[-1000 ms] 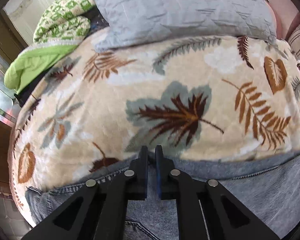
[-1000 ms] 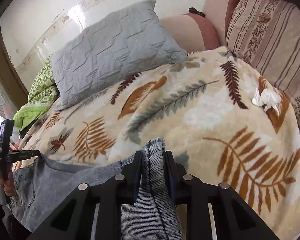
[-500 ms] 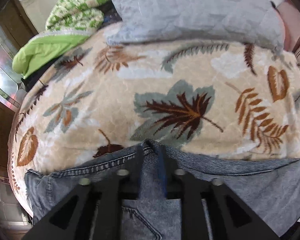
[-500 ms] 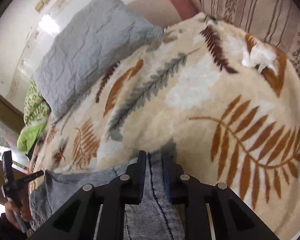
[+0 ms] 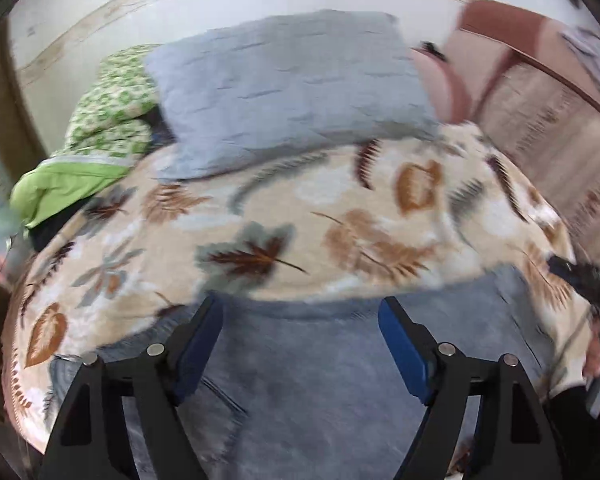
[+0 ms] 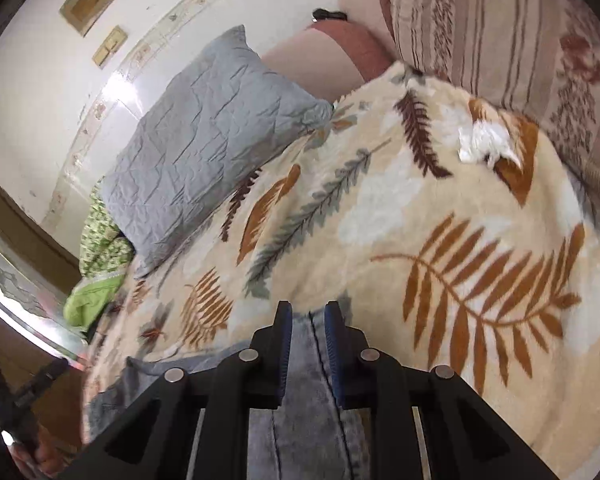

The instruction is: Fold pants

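Observation:
Grey-blue denim pants (image 5: 324, 364) lie across the near edge of a leaf-print blanket (image 5: 284, 216). My left gripper (image 5: 300, 320) hovers above them with its jaws opening wide, and the pads press on nothing; the cloth lies flat below. In the right wrist view my right gripper (image 6: 308, 316) is shut on a bunched strip of the pants (image 6: 306, 392) with a dark seam running between the pads. The rest of the pants trails off to the lower left. The right gripper's black body shows at the right edge of the left wrist view.
A grey quilted pillow (image 6: 208, 140) leans at the head of the bed. Green bedding (image 5: 100, 136) is piled to its left. A striped cushion (image 6: 512, 36) lines the right side, a white crumpled scrap (image 6: 480, 144) lies on the blanket, and a hand (image 6: 40, 452) shows at lower left.
My left gripper let go of the pants' waistband, opened wide and rose back from the bed. My right gripper rolled and shifted while keeping its hold on the cloth.

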A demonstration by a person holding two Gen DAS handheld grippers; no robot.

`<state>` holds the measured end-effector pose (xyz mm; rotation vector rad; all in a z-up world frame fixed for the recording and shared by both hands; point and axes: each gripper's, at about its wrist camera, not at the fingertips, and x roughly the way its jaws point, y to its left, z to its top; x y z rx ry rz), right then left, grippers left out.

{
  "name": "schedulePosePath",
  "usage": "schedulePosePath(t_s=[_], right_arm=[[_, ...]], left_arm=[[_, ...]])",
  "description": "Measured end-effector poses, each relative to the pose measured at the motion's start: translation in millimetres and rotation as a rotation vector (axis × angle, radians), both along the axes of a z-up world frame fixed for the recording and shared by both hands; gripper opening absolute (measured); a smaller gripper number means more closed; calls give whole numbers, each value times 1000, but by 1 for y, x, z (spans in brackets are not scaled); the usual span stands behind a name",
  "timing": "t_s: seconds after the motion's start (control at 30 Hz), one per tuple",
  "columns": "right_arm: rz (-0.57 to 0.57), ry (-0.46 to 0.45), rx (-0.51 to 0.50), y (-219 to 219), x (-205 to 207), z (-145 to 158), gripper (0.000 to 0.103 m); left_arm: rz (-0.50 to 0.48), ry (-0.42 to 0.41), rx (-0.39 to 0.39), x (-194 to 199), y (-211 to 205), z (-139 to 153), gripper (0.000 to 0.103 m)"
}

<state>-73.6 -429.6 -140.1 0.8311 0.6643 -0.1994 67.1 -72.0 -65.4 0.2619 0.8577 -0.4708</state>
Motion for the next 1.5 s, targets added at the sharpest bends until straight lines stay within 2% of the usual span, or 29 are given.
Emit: schedulePosePath(t_s=[0.1,0.13,0.2,0.23,0.27,0.4,0.53,0.63,0.73,0.87,1.1,1.27,1.33,1.4,1.43,1.47,1.5], right_arm=[[8,-55,124,-10,-22,-10,19],[10,-58,156,-13,-27,-13,22],[5,-47,210,-17,-36,-21,38],[-2,-43,231,-18,-40,-24,62],[-8,-43,249,-18,-44,-26,72],[48,-48,366,-11,-55,-41,72],[74,27,465,4,-67,-64,72],[79,35,555,15,-75,-78,72],[62,41,589,25,-86,-87,72],[100,29,668,43,-87,-98,72],[73,69,631,56,-64,-104,72],[-8,33,672,51,-61,-110,72],[-27,16,639,49,-60,-107,72],[-35,16,551,51,-56,-97,69],[-41,18,504,52,-54,-93,60],[-50,22,462,52,-53,-89,44],[-55,25,443,52,-50,-88,35]], left_arm=[[-71,41,-7,-20,-9,-11,81],[-88,52,-6,-26,-12,-15,81],[-109,76,-1,-33,-17,-25,81],[-119,94,2,-36,-19,-30,81],[-128,115,7,-38,-22,-35,81],[-155,170,27,-48,-32,-55,81],[-174,207,43,-53,-41,-68,81],[-172,223,54,-52,-47,-77,81],[-163,240,50,-48,-49,-82,81],[-137,228,72,-41,-54,-91,81],[-108,284,83,-35,-53,-113,81],[-100,299,77,-33,-49,-118,81],[-92,302,75,-30,-47,-118,81],[-76,306,77,-27,-43,-120,81],[-68,311,79,-26,-40,-121,81],[-62,312,81,-26,-38,-123,81],[-59,309,84,-26,-36,-123,81]])
